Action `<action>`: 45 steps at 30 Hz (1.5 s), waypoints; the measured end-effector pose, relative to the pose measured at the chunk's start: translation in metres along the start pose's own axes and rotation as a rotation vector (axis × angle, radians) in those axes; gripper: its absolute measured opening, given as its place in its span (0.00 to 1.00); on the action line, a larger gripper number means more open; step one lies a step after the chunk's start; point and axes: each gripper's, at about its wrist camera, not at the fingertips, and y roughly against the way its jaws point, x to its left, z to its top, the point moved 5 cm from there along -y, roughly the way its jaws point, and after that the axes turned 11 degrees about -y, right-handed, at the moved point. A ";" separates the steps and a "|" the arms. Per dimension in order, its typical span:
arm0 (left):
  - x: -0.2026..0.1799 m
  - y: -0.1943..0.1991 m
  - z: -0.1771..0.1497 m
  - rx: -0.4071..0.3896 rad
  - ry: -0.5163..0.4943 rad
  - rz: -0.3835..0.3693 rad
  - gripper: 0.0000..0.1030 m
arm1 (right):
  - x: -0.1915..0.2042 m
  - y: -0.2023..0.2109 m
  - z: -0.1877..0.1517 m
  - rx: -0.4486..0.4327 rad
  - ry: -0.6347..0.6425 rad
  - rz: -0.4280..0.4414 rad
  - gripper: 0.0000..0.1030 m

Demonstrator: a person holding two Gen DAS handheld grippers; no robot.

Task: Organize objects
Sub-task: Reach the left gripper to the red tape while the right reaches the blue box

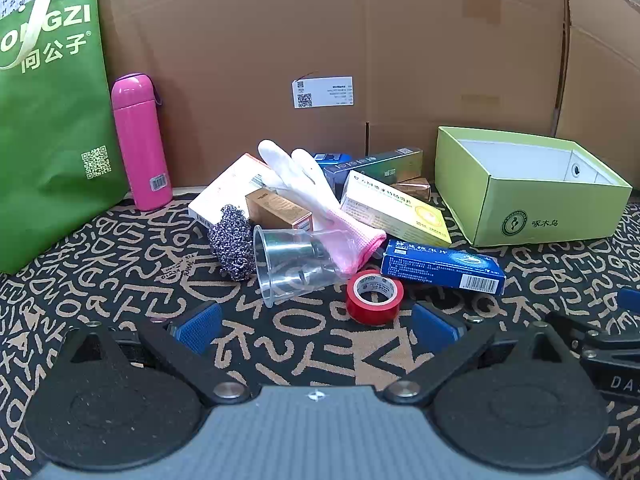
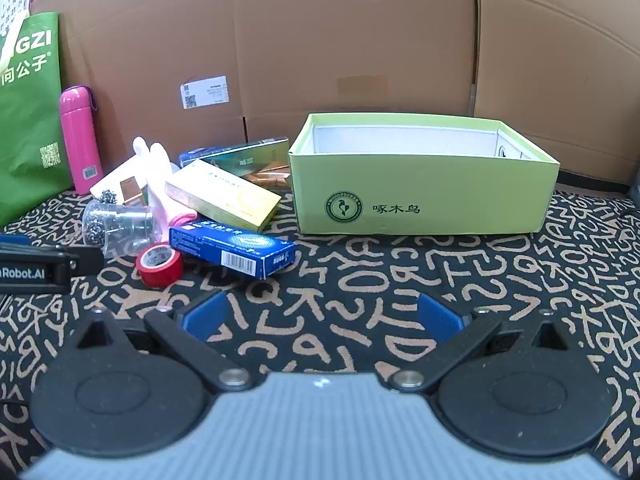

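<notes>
Above the letter-patterned mat (image 1: 120,280), each hand-held gripper, left (image 1: 316,328) and right (image 2: 324,318), gapes wide, holding and touching nothing

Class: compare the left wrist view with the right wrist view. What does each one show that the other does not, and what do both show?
Only the left wrist view shows the open left gripper from behind, and the steel scourer unobstructed. Only the right wrist view shows the open right gripper from behind, and the green box front-on. Both show the red tape, blue carton, pink flask and green bag.
</notes>
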 end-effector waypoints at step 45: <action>0.008 -0.034 -0.008 0.026 -0.006 -0.190 1.00 | 0.031 -0.041 -0.003 0.012 0.198 0.164 1.00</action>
